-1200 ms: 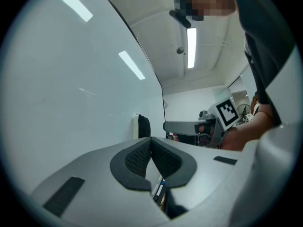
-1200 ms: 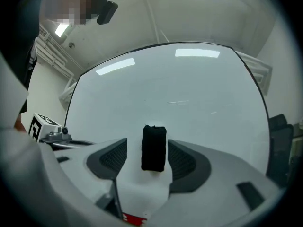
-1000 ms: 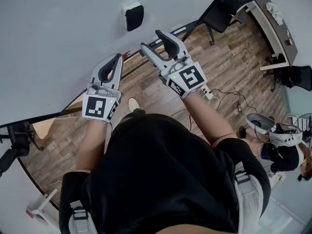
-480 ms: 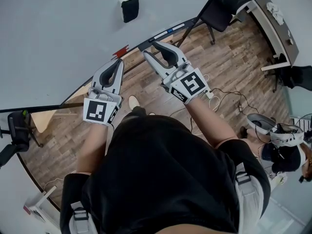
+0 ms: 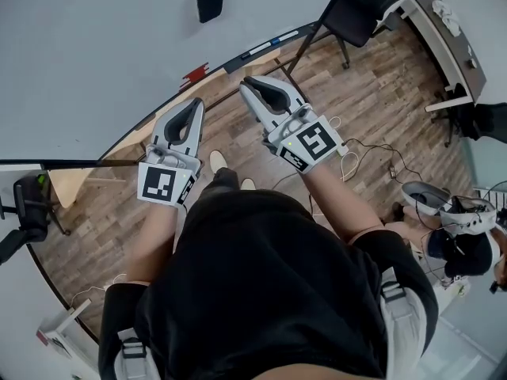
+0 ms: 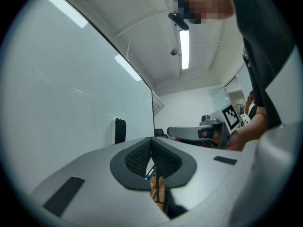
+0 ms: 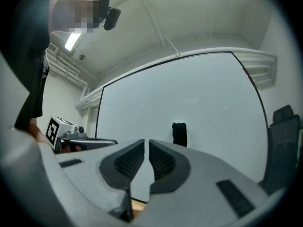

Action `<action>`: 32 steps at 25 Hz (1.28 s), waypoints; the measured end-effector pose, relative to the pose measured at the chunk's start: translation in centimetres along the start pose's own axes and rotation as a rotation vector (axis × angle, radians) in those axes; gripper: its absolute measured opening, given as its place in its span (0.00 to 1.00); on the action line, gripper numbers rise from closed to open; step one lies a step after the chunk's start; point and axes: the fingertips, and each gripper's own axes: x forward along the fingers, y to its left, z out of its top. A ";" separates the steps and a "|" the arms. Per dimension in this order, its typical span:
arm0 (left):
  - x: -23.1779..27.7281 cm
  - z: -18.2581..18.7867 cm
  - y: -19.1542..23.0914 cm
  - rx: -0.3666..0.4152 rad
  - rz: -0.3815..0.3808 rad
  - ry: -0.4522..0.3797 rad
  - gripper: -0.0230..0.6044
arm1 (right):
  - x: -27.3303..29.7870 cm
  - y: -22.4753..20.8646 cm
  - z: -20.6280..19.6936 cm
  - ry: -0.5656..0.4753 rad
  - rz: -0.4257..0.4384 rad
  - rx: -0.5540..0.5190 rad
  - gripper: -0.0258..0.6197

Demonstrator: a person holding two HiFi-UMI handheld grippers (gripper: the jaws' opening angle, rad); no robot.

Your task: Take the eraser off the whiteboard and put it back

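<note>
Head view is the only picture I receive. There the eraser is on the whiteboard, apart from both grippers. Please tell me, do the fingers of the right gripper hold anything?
Observer: No. In the right gripper view the right gripper is empty. Its fingers are closing, with only a thin slit between them.
Operator: Thank you. Does this gripper point toward the eraser?
Observer: Nearly. In the same view the eraser sits on the whiteboard just to the right of that slit and a little above the fingers.
</note>
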 end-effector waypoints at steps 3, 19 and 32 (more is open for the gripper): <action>-0.6 0.0 -1.0 -0.001 0.002 0.000 0.03 | -1.0 0.9 0.1 -0.004 0.006 -0.005 0.05; -3.0 1.2 -3.0 0.008 0.032 -0.002 0.03 | -3.4 3.5 1.4 0.002 0.046 -0.042 0.04; -3.9 0.9 -0.6 -0.022 -0.023 0.018 0.03 | -1.8 3.4 1.7 0.013 -0.016 -0.042 0.04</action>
